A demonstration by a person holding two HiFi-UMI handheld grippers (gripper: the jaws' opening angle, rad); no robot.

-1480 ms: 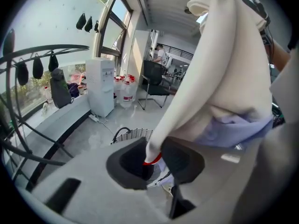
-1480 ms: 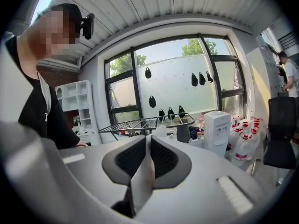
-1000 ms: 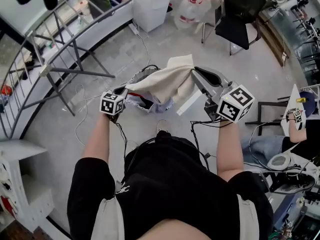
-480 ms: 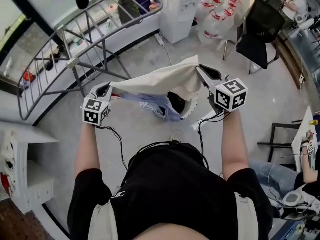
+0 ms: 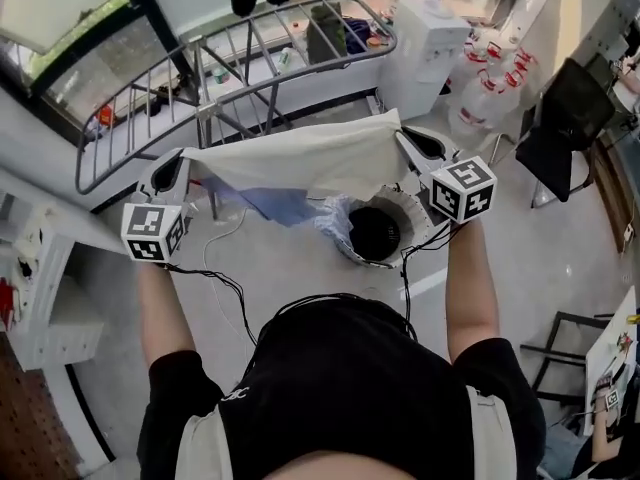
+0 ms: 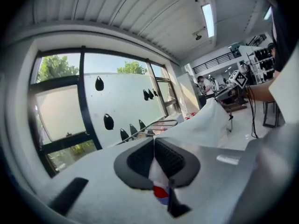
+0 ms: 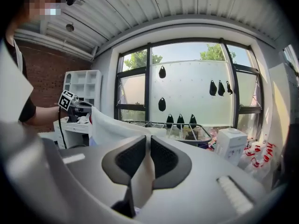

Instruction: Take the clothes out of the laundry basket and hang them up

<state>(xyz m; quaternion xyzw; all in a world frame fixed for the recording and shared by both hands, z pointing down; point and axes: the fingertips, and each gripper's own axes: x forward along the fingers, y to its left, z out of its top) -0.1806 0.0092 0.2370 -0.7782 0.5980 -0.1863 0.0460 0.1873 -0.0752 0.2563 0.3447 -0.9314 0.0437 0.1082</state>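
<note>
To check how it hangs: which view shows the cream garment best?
The head view: the cream garment appears spread out, from the left gripper to the right gripper. Each gripper view shows only a pinched edge between its jaws.

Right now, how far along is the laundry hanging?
Done: one cream garment is out of the laundry basket. In hand: left gripper and right gripper both pinch it, stretched before the drying rack. Left: draping it over the rack, whose near bars look bare, plus bluish cloth at the basket rim.
</note>
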